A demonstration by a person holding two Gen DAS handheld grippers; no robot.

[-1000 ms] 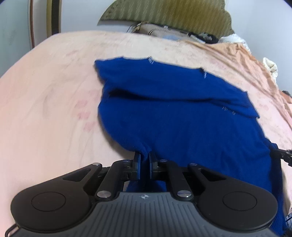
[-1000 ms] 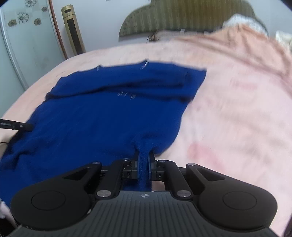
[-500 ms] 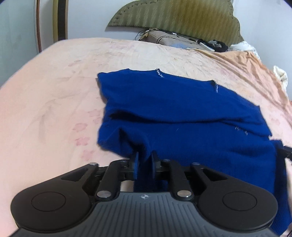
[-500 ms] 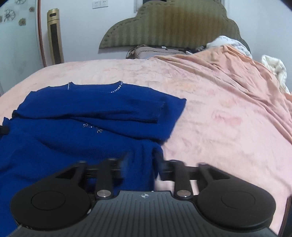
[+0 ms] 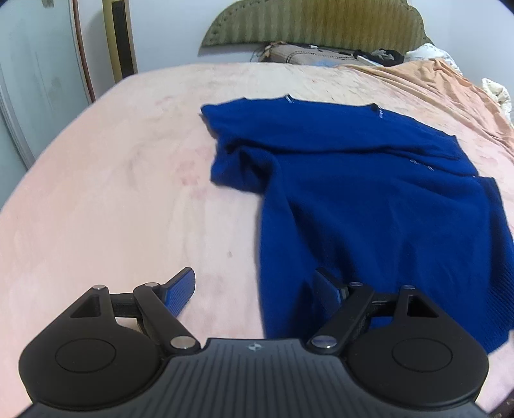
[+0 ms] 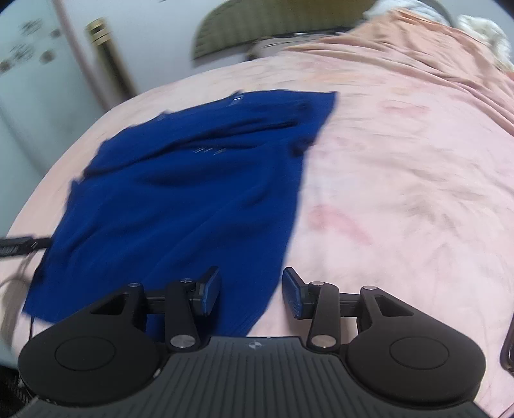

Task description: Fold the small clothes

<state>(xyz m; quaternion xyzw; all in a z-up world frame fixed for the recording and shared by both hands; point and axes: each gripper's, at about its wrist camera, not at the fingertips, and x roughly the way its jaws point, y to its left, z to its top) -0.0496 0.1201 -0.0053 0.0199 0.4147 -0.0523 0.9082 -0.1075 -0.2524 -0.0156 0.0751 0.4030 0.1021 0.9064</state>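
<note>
A dark blue knit sweater point(image 5: 369, 199) lies spread on the pink bedspread point(image 5: 112, 193), sleeves folded across its upper part. My left gripper point(image 5: 257, 286) is open wide at the sweater's near left hem; its right finger lies over the cloth, its left finger over bare bedspread. In the right wrist view the sweater point(image 6: 192, 186) lies to the left. My right gripper point(image 6: 252, 295) is open at the near right hem corner, holding nothing.
A green padded headboard point(image 5: 314, 29) and a brown bag point(image 5: 305, 54) stand at the far end. An orange blanket point(image 6: 433, 58) is bunched at the right. A cupboard door point(image 5: 35, 80) is at the left. A black cable end point(image 6: 19, 246) lies left of the sweater.
Both grippers were shut on the sweater's near hem a second ago. They have opened and let it go, and the hem now lies flat on the bed.
</note>
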